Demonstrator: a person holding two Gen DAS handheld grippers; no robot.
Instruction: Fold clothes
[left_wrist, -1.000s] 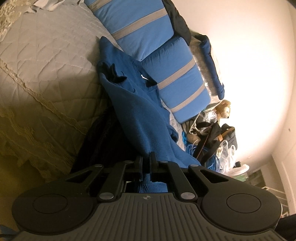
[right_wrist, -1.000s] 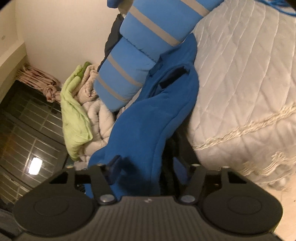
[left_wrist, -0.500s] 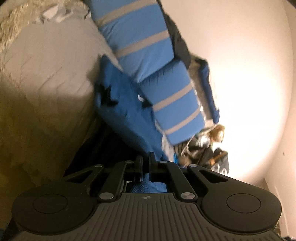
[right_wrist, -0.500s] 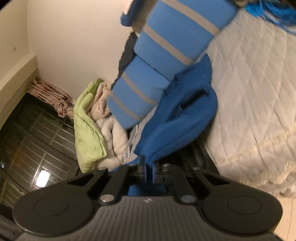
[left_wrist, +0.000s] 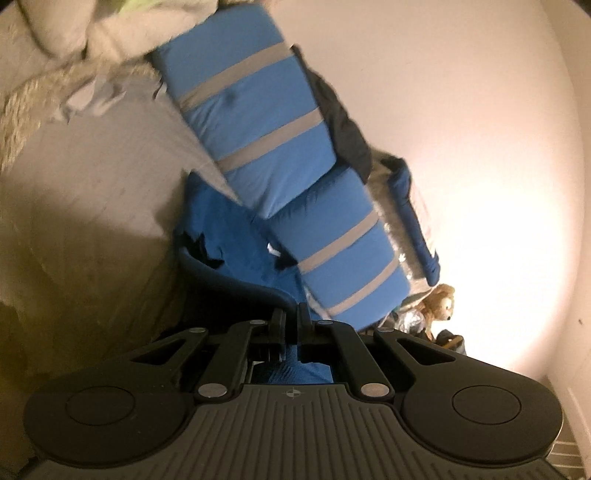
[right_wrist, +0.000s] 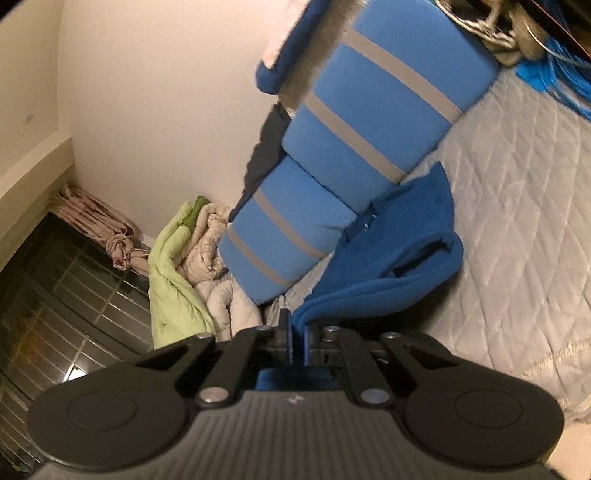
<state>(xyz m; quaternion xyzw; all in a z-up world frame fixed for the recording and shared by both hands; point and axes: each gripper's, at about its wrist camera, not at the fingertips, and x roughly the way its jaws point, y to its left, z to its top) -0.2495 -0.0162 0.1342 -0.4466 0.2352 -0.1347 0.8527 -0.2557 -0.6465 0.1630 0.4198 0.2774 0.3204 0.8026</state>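
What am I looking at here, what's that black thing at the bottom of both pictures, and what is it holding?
The black thing is a hand-held claw; a person carries one in each hand, each with a camera looking along its fingers. One picture is from the left claw, the other from the right claw. Both are shut on the blue garment, pinching its near edge. The garment's far end lies on the quilted bed cover, beside blue cushions with grey stripes. A stuffed toy sits by the wall.
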